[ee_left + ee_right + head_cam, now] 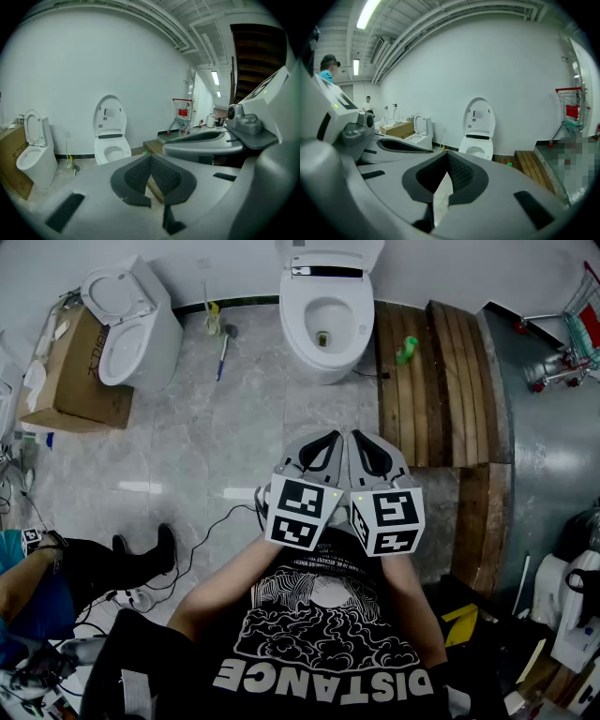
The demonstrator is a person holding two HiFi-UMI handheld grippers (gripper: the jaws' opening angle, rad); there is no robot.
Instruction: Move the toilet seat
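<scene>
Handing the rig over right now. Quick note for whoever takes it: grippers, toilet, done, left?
Left gripper: jaws shut, empty.
Right gripper: jaws shut, empty.
Both are held side by side at the chest, aimed at the white ceramic toilet by the wall and well short of it.
Its lid stands upright and nothing touches it. A second white toilet stands further left in the head view.
Done: nothing visible.
Left: likely step up, open the jaws, take the seat and move it.

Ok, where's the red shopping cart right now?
In the head view the shopping cart stands in the top right corner, just past the wooden platform and well to the right of the open toilet.
</scene>
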